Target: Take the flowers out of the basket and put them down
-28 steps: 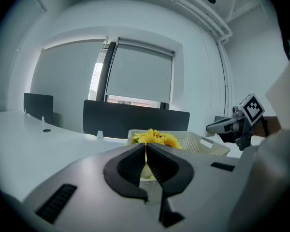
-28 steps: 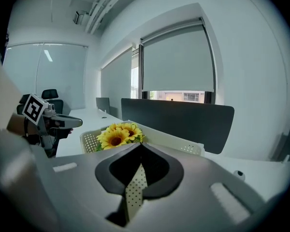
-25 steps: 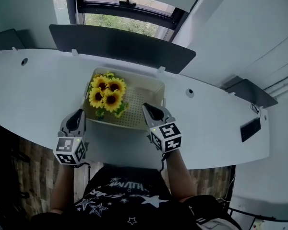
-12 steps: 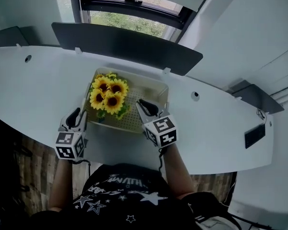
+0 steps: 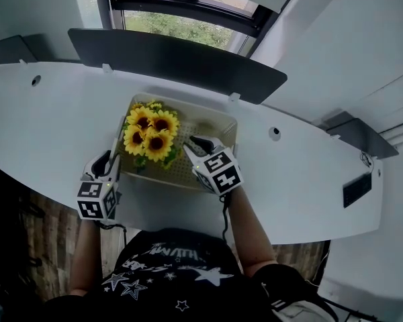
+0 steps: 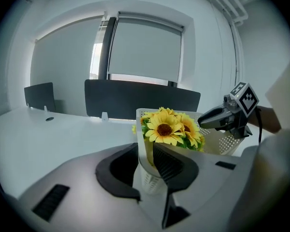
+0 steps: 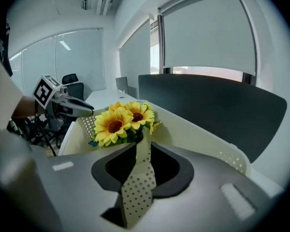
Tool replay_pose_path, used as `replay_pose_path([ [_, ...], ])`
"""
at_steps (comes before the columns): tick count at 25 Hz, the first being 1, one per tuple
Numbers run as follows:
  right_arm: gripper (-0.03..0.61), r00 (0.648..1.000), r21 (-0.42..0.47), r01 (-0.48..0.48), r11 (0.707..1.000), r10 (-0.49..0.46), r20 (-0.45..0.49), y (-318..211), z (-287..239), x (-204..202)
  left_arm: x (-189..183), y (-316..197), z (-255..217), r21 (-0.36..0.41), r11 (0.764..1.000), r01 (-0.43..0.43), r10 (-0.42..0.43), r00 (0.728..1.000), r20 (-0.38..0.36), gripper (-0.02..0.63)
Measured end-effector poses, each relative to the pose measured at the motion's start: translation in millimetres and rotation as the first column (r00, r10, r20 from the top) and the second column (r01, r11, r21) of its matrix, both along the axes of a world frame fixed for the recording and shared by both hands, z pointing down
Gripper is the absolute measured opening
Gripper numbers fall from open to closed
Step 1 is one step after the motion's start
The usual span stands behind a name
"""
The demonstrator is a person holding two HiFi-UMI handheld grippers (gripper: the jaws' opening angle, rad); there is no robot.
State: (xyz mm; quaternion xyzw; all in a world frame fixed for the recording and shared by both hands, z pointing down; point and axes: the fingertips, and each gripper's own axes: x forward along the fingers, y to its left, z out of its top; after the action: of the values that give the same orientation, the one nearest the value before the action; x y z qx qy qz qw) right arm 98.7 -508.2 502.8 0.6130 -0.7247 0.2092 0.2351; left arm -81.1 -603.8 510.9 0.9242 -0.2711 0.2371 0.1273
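Jaws on the right gripper (image 7: 144,141) stand a slit apart, having just been opening, and nothing is between them. Only the perforated plastic of the basket (image 5: 205,123) shows through the gap, since the tips hang inside the basket, just right of the flowers (image 5: 151,131). The left gripper (image 6: 145,146) is also narrowly parted at the basket's near-left corner, whose wall shows in its gap; I see no squeeze on it. The flowers are a tight bunch of yellow sunflowers with dark brown centres and green leaves beneath, and they sit heads up in the basket's left half. I judge them light, with soft petals that crush easily, so the hold belongs low on the stems under the leaves, not on the heads. The stems are hidden from above, so the jaws would need to spread wider and come in from the side. The basket is cream plastic, rectangular with rounded corners and pierced with small holes, probably light enough to slide if tugged. It rests on a smooth white desk (image 5: 54,126), with a dark divider (image 5: 174,59) behind.
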Motion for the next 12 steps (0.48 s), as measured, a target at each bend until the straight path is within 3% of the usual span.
replay_pose_path([
  [4,0.096,0.999,-0.009,0.043,0.999,-0.043,-0.021,-14.9,11.7,-1.4,1.0,-0.5,2.1,-0.024,1.000,0.006,-0.006,1.000,-0.005,0.098],
  [8,0.141,0.996,-0.107,0.084,0.991,-0.088,-0.032,-18.9,34.0,-7.0,1.3,-1.0,2.5,-0.041,0.999,0.014,-0.015,1.000,-0.012,0.097],
  [12,0.168,0.978,-0.171,0.165,0.971,-0.184,-0.103,-27.1,54.3,-11.9,0.7,-0.9,2.1,-0.049,0.999,0.021,-0.021,1.000,-0.015,0.095],
])
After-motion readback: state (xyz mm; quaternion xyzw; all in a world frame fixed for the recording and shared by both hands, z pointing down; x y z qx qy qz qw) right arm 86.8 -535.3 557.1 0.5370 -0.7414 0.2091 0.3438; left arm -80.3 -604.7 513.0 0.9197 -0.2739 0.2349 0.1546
